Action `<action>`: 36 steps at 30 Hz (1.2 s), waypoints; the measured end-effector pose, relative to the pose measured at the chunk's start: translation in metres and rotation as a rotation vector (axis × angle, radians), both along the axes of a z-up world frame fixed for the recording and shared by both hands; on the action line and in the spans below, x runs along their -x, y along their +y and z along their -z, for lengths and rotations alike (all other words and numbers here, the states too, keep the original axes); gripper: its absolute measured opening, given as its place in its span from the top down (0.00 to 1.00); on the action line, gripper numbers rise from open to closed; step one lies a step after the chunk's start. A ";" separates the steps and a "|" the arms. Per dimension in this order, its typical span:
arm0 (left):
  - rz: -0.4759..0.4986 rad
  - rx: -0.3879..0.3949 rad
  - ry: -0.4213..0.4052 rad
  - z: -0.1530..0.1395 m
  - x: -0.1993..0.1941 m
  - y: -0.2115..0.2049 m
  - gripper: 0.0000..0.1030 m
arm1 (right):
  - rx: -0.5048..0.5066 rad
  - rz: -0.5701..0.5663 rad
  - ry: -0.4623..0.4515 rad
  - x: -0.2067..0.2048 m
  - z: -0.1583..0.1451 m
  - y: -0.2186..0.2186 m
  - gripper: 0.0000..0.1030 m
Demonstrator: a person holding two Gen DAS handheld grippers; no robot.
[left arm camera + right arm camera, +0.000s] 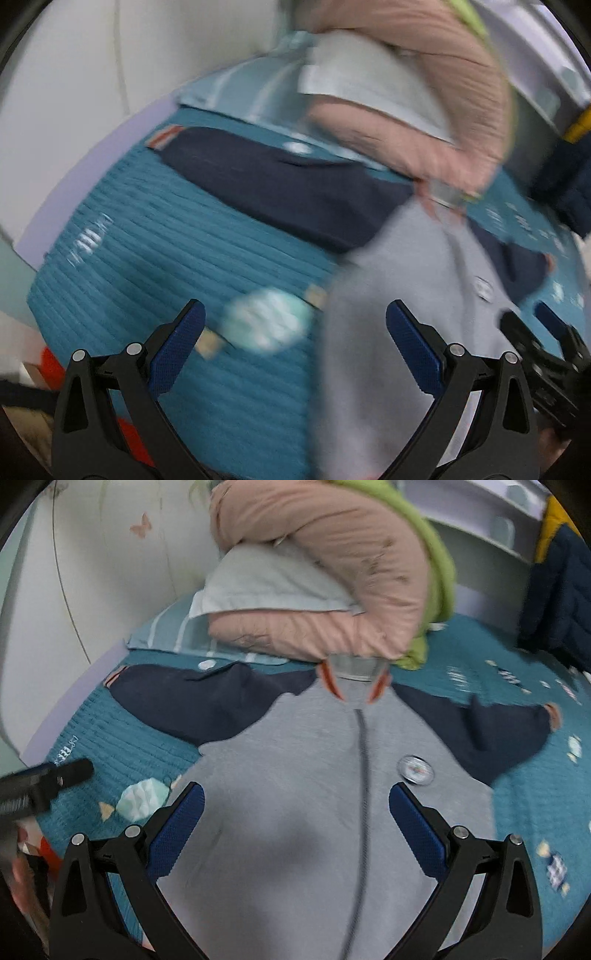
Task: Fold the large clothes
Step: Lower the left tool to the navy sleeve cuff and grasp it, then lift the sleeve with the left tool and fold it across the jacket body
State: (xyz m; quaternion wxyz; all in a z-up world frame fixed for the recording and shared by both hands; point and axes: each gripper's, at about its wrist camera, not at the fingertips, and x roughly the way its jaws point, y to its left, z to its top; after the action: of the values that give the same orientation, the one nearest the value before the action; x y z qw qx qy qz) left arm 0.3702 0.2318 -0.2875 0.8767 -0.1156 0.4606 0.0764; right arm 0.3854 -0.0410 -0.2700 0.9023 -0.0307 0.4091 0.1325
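The grey zip-front sweatshirt with navy sleeves (295, 782) lies spread flat on the teal quilted bed (122, 746), collar toward the pillows. Both claws, left (295, 332) and right (295, 812), gape wide, empty. Soft, limp and probably light; a sleeve cuff or hem corner suits pinching.

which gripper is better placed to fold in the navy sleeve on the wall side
Probably left. The left gripper hangs open over the teal bedspread beside that sleeve; the right gripper, also open, sits over the jacket's grey front.
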 end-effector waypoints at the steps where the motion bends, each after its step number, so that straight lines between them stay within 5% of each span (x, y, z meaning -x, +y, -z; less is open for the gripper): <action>1: -0.021 -0.002 0.001 0.008 -0.012 0.019 0.05 | 0.001 -0.006 -0.005 -0.007 0.005 0.006 0.07; 3: -0.088 -0.012 0.014 0.020 -0.032 0.055 0.05 | -0.020 -0.030 0.001 -0.028 0.016 0.017 0.19; 5: -0.157 -0.024 -0.001 0.029 -0.053 0.094 0.05 | -0.067 -0.053 0.042 -0.052 0.031 0.028 0.51; 8: -0.245 0.013 -0.009 0.043 -0.077 0.140 0.05 | -0.119 -0.075 0.094 -0.082 0.053 0.042 0.74; 18: -0.423 0.113 0.063 0.098 -0.165 0.235 0.05 | -0.187 -0.124 0.136 -0.106 0.091 0.063 0.75; 23: -0.454 0.077 0.060 0.109 -0.188 0.247 0.06 | -0.189 -0.133 0.127 -0.111 0.098 0.064 0.74; 29: -0.405 0.048 0.030 0.105 -0.211 0.240 0.38 | -0.191 -0.128 0.116 -0.119 0.105 0.063 0.73; 34: -0.383 0.119 -0.005 0.102 -0.213 0.243 0.92 | -0.204 -0.133 0.124 -0.127 0.108 0.067 0.73; 36: -0.382 0.119 -0.072 0.090 -0.203 0.242 0.93 | -0.227 -0.145 0.135 -0.130 0.107 0.070 0.74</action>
State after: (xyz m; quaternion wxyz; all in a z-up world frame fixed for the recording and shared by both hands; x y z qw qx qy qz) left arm 0.5731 0.4741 -0.3773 0.8538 -0.2551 0.4024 0.2097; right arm 0.5158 0.0295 -0.3768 0.8586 0.0510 0.4478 0.2444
